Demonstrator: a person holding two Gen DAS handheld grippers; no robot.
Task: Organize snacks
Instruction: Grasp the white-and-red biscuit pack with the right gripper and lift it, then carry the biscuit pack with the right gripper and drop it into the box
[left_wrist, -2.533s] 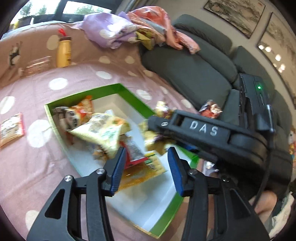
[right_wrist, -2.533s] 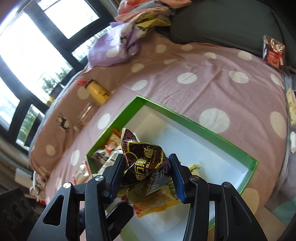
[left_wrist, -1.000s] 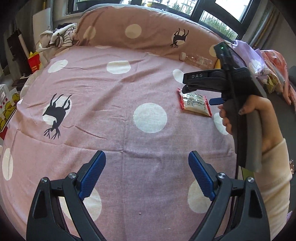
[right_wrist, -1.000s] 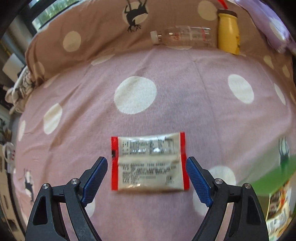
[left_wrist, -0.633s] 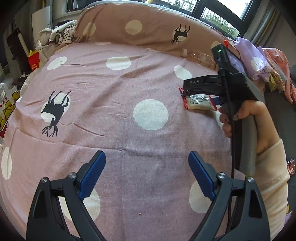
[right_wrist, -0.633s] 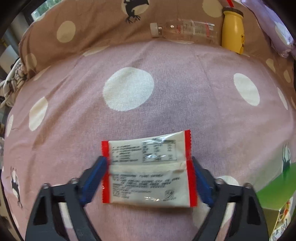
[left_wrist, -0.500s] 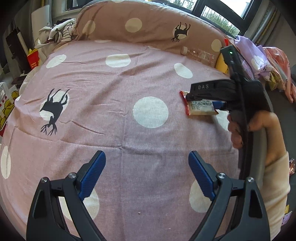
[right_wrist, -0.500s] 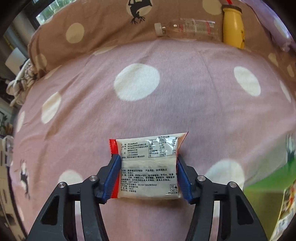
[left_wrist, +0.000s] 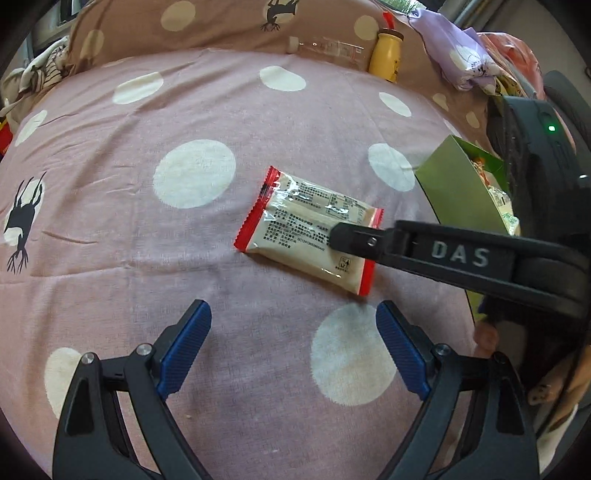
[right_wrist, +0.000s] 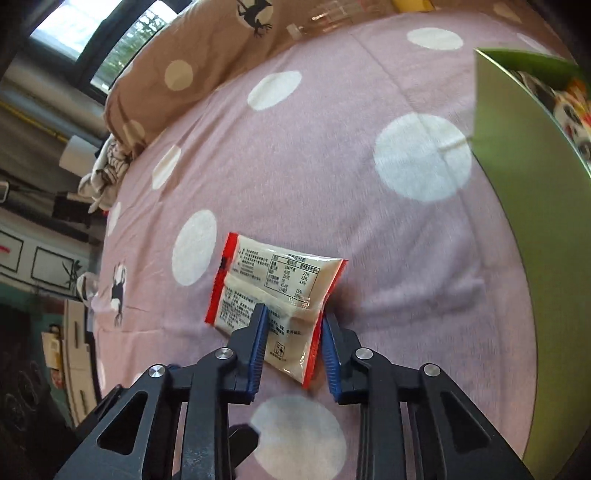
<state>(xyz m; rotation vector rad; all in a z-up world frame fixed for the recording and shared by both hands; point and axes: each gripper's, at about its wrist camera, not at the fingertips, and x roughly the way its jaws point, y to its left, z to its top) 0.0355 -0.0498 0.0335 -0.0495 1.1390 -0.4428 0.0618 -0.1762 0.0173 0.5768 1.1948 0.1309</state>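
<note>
Snack packet pinched on the polka-dot bed

The left tool (left_wrist: 293, 345) hung spread and empty at 6 o'clock; the right tool (right_wrist: 293, 345) pinched the red-edged snack packet (right_wrist: 277, 291) on the bed (right_wrist: 314, 166), the green box (right_wrist: 517, 166) at 2 o'clock.

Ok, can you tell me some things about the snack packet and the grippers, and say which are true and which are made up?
1. The right gripper is shut on the cream plastic snack packet with red ends. True.
2. The left gripper holds a packet too. False: it is open, with nothing between its pads.
3. The yellow bottle lies inside the green cardboard box. False: it stands by the brown spotted pillow.
4. The bedsheet is pink with white dots. True.
</note>
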